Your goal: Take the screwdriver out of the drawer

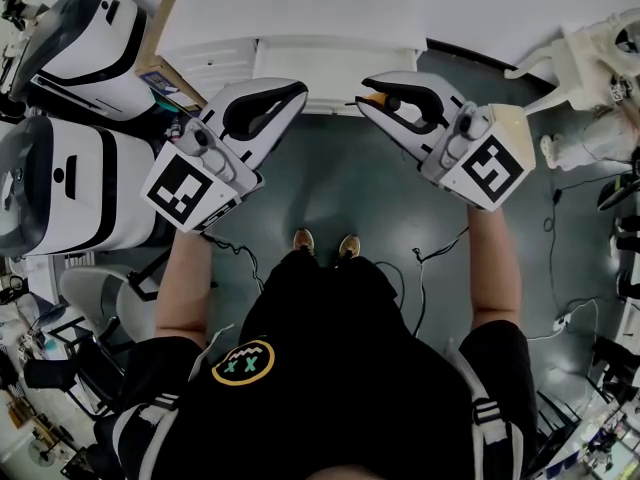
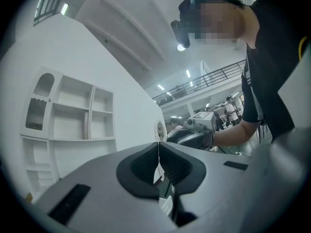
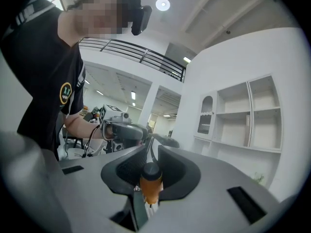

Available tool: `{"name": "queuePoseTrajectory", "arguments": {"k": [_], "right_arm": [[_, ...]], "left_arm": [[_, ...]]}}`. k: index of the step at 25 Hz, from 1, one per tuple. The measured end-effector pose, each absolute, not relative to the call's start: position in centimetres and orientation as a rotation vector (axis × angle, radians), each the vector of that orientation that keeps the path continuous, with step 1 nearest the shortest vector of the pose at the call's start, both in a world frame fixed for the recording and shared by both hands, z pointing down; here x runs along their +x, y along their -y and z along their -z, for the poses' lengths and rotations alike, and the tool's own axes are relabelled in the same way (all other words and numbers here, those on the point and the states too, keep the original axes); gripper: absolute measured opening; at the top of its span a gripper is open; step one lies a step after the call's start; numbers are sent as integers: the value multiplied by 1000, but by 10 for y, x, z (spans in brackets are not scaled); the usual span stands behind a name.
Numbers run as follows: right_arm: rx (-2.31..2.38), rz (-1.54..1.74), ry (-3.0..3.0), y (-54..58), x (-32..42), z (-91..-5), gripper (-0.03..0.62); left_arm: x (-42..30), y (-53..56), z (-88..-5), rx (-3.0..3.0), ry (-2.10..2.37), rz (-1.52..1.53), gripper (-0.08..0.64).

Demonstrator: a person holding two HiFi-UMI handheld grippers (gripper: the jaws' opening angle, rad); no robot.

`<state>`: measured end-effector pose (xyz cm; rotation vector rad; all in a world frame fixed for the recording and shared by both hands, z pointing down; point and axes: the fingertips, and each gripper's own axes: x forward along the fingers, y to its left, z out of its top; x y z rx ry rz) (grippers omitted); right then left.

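The right gripper [image 1: 365,101] is clamped on the screwdriver [image 3: 151,181], its pads pressed on the orange handle just below the black cap. The tool is held up in the air in front of the white cabinet [image 1: 290,28], so it appears to be clear of the drawer. The left gripper [image 2: 158,147] has its jaws together with nothing between them.

The main risk, as I judge it, is the grip. The pads hold only a short stretch of a rounded handle, so the tool could pivot or slide out if the hand swings fast. The shaft is hidden below the jaws, so its tip could catch the cabinet's front edge. The left gripper is also near on the left and could knock it.

The right gripper view alone shows the handle seated between the jaws. The head view gives only a sliver of orange at the jaw tips. It does show both grippers side by side before the cabinet, but whether a drawer stands open I cannot tell. The left gripper view confirms that gripper is empty.
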<state>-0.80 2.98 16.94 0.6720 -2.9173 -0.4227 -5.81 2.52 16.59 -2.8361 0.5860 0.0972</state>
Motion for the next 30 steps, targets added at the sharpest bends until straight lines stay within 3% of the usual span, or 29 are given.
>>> {"name": "queuePoseTrajectory", "arguments": {"k": [30], "right_arm": [[702,400,2976,-30,-2,-176,95]], "left_arm": [[-53,-27,-162,-2881,-596,-97,20]]}}
